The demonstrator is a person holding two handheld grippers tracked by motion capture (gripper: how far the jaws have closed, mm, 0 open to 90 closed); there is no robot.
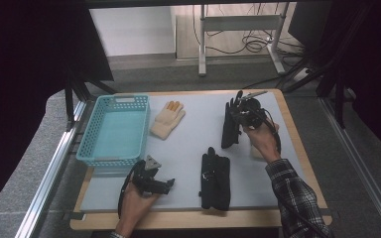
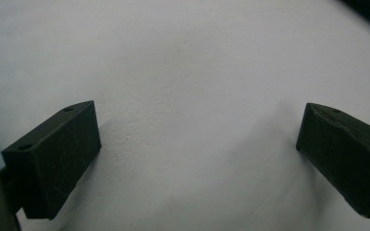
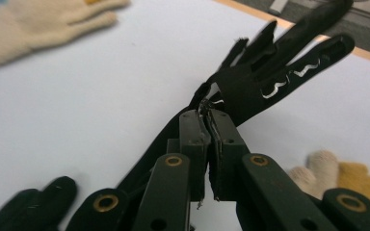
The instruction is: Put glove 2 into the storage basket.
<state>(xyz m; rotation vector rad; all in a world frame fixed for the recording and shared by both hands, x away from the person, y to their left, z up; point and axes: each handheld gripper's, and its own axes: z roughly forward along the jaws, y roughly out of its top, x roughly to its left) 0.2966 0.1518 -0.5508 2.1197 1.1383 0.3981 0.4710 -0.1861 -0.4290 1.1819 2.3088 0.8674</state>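
Note:
My right gripper (image 1: 238,118) is at the far right of the mat, shut on a black glove (image 1: 229,128) that hangs lifted from its jaws. In the right gripper view the jaws (image 3: 208,115) pinch this black glove (image 3: 274,72) near the base of its fingers, which point away and carry white marks. My left gripper (image 1: 164,184) rests low at the front left with its jaws wide apart. In the left gripper view, bare mat lies between the two open jaws of the left gripper (image 2: 197,139).
A blue plastic basket (image 1: 93,130) stands at the left. A cream glove (image 1: 167,120) lies beside it. Another black glove (image 1: 215,179) lies at the front middle. A cream and yellow glove (image 3: 339,175) lies near the right hand. The mat ends at a wooden table edge (image 1: 297,144).

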